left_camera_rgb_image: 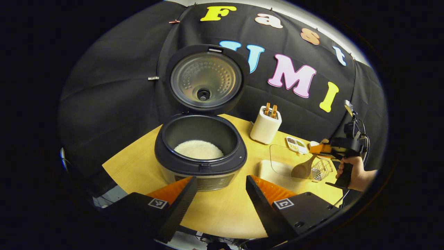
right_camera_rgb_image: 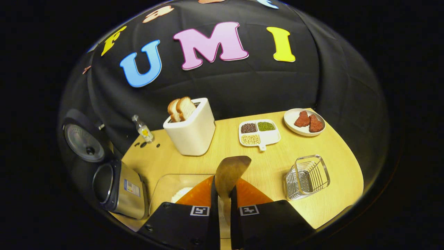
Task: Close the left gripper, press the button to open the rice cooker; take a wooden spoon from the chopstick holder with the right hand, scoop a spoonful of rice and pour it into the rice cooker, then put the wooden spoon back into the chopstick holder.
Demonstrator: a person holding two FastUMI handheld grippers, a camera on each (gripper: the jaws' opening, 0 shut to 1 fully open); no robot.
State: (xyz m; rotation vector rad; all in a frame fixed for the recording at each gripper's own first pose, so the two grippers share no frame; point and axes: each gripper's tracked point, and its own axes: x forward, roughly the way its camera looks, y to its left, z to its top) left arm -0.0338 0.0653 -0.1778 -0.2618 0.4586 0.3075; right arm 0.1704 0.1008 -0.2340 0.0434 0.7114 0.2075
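The black rice cooker (left_camera_rgb_image: 201, 163) stands open with its lid (left_camera_rgb_image: 204, 80) upright, and white rice (left_camera_rgb_image: 198, 150) lies in its pot. My left gripper (left_camera_rgb_image: 220, 180) hovers open just in front of the cooker, holding nothing. My right gripper (right_camera_rgb_image: 223, 196) is shut on the handle of the wooden spoon (right_camera_rgb_image: 231, 172). The left gripper view has that right gripper (left_camera_rgb_image: 324, 149) holding the spoon (left_camera_rgb_image: 302, 169) tilted down over the glass rice container (left_camera_rgb_image: 277, 161). The wire chopstick holder (right_camera_rgb_image: 307, 177) stands to the right of the spoon. The cooker (right_camera_rgb_image: 119, 189) sits at the far left in the right gripper view.
A white toaster (right_camera_rgb_image: 190, 132) with bread slices stands behind the glass container (right_camera_rgb_image: 166, 185). A divided tray of beans (right_camera_rgb_image: 259, 132), a plate of red meat (right_camera_rgb_image: 304, 121) and a small bottle (right_camera_rgb_image: 143, 129) sit toward the back. A hand (left_camera_rgb_image: 357, 173) grips the right gripper's handle.
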